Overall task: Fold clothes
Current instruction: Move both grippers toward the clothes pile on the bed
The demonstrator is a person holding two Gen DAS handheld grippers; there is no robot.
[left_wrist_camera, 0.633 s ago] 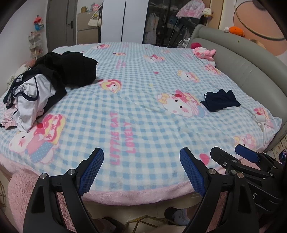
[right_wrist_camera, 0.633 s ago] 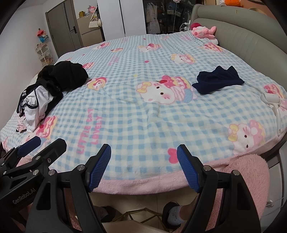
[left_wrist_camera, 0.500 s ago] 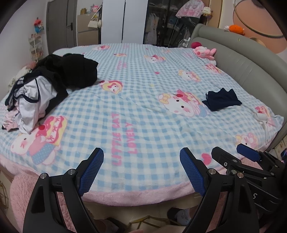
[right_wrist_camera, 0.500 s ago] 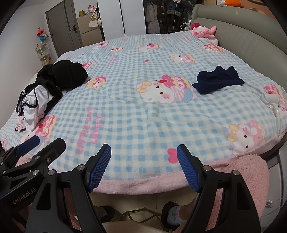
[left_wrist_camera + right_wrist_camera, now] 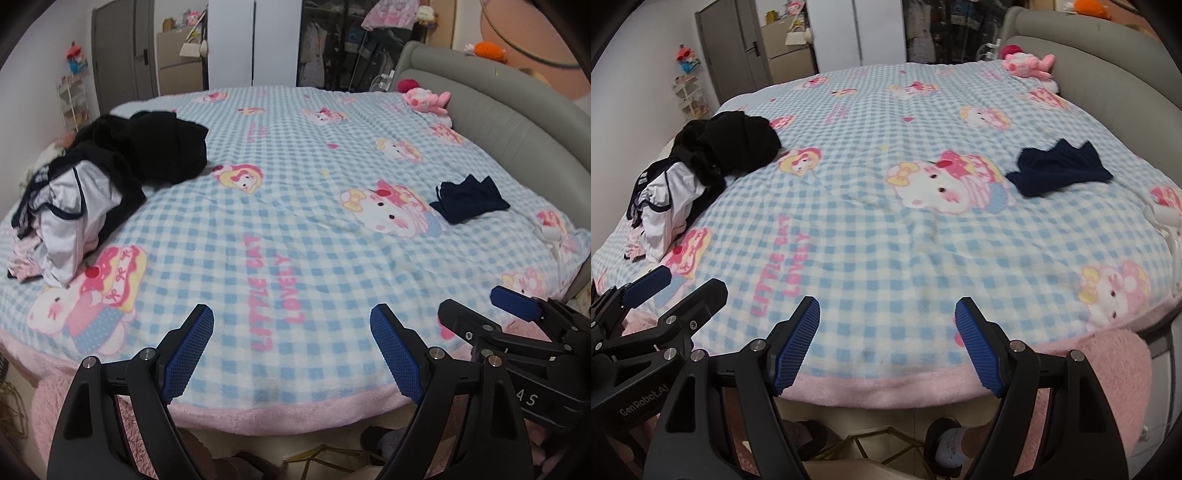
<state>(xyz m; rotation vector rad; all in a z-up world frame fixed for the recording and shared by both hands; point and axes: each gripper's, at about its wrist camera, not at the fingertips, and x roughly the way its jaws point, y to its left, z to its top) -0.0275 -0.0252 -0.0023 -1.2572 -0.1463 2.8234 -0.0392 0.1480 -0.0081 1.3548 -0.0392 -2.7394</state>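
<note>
A heap of unfolded clothes (image 5: 110, 173) (image 5: 701, 162), black pieces over a white one with dark trim, lies at the bed's left side. A small dark navy garment (image 5: 467, 199) (image 5: 1060, 168) sits folded at the right. My left gripper (image 5: 291, 350) hangs open over the bed's near edge with nothing between its blue pads. My right gripper (image 5: 886, 339) is beside it, also open and empty. Each gripper shows in the other's view: the right gripper (image 5: 517, 332) at the right, the left gripper (image 5: 657, 306) at the left.
A blue-and-white checked cartoon-cat blanket (image 5: 295, 221) (image 5: 886, 229) covers the round bed. A grey padded headboard (image 5: 517, 122) curves along the right, with a pink plush toy (image 5: 426, 101) against it. A white lint roller (image 5: 1167, 225) lies at the right edge. A socked foot (image 5: 955, 443) stands below.
Both grippers have drifted slightly, so the bed sits a little lower in the views. The jaws stay open and the clothes have not moved.
</note>
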